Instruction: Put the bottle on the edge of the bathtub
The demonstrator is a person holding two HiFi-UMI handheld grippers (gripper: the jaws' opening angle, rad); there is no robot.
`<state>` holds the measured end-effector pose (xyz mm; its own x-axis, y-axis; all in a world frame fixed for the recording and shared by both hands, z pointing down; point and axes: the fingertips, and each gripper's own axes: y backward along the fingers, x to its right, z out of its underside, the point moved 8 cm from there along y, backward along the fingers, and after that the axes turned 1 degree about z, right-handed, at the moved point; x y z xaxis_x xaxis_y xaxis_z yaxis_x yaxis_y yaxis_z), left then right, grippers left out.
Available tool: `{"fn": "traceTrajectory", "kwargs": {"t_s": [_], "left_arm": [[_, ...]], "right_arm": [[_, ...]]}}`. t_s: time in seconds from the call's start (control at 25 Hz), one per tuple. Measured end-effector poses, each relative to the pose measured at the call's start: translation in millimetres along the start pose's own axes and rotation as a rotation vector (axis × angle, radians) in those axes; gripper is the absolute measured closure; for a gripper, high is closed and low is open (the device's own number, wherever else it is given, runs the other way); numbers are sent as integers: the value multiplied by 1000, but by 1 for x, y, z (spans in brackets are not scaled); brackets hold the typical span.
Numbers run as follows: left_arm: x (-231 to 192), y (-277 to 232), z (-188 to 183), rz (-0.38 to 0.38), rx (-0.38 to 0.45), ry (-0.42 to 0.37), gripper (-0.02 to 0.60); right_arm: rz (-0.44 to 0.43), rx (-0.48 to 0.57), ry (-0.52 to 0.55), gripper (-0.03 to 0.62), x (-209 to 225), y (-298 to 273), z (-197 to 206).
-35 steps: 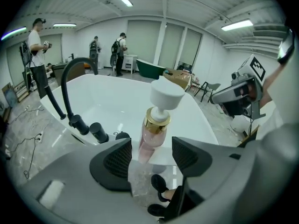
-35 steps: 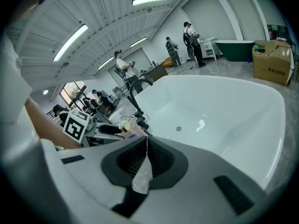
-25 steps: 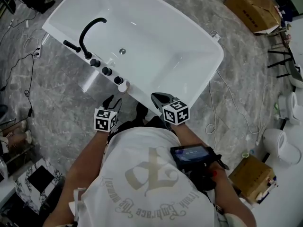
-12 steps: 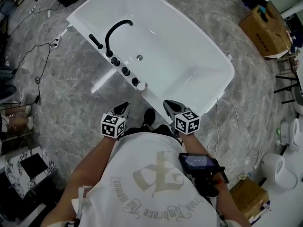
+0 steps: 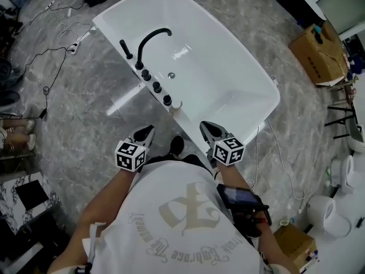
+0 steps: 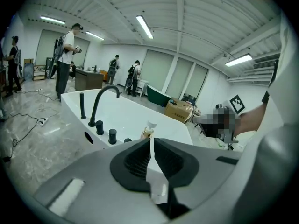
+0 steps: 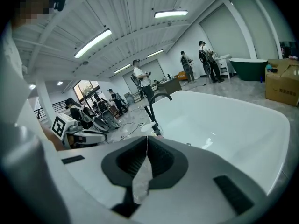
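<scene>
One bottle (image 5: 178,105) stands upright on the near rim of the white bathtub (image 5: 228,79), right beside the row of black knobs (image 5: 156,87). The left gripper (image 5: 146,134) hovers clear of it, jaws just snapped together on nothing. The right gripper (image 5: 209,130) is pressed together too, and empty.

The bathtub (image 5: 228,76) lies in front of me. On its left rim the bottle (image 5: 177,105) stands at the near end of a row of knobs (image 5: 155,87), with the faucet (image 5: 151,41) beyond them. My left gripper (image 5: 150,128) hangs nearer me than the bottle, apart from it. My right gripper (image 5: 204,125) is at the tub's near end. A cardboard box (image 5: 319,53) sits well off to the right.
</scene>
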<state>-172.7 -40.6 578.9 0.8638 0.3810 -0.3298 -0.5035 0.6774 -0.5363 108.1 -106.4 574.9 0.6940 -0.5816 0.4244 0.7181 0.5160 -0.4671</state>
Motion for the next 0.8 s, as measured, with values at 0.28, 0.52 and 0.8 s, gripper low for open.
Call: {"fn": "traceTrajectory", "kwargs": {"t_s": [0.28, 0.52, 0.8], "left_arm": [[4, 16, -10, 1, 56, -14, 555], [10, 22, -20, 18, 81, -43, 555], [16, 24, -25, 41, 83, -69, 555]], "right_arm": [[-43, 41, 75, 588, -19, 6, -16], [-64, 91, 96, 588, -31, 12, -26], [-73, 123, 103, 588, -42, 21, -23]]}}
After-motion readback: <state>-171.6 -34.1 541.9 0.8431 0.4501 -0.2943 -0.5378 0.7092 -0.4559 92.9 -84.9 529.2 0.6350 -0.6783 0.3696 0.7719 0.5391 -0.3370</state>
